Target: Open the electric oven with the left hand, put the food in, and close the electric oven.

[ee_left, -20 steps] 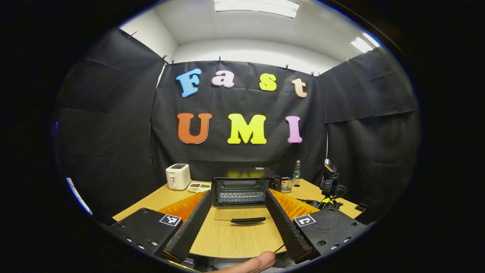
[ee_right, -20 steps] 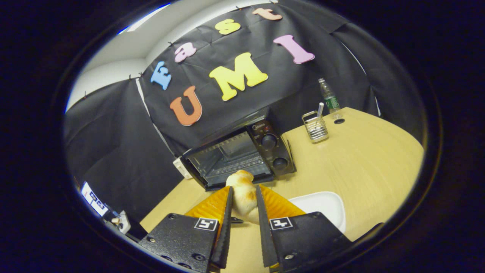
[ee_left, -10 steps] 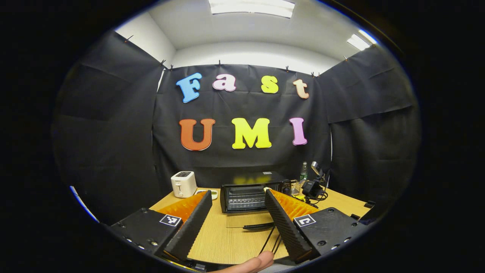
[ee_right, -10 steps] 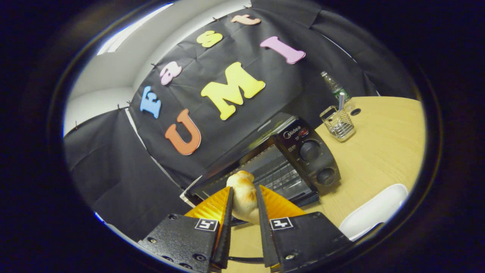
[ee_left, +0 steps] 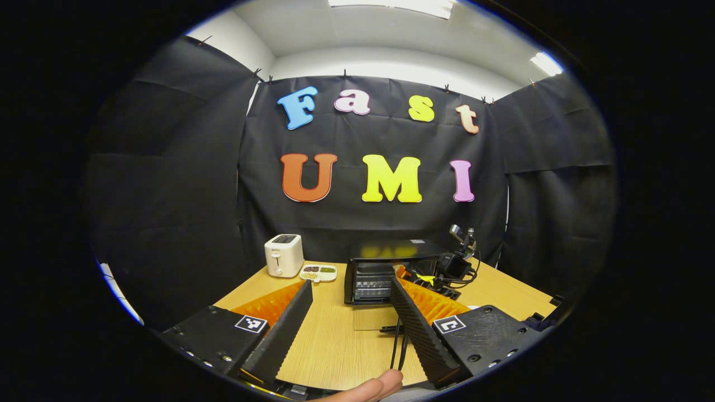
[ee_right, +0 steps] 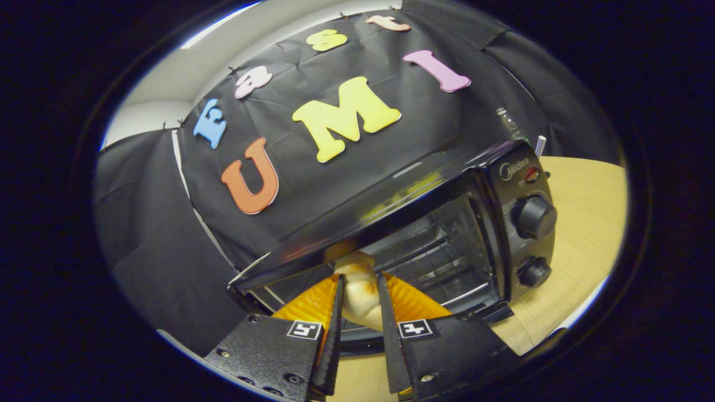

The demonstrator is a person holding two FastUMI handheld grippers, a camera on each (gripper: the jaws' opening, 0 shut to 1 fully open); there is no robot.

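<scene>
The right claw (ee_right: 358, 290) grips a bun (ee_right: 357, 282) at the open oven (ee_right: 447, 223) mouth, perhaps just inside. The left claw (ee_left: 349, 304) hangs released over the surface (ee_left: 335, 346).

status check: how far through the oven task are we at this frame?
Done: the electric oven is open, its glass door folded down flat. In hand: the right gripper is shut on the bread roll, right at the oven's mouth over the rack. The left gripper is open, back from the door. Left: release the roll inside, withdraw, close the door.
</scene>
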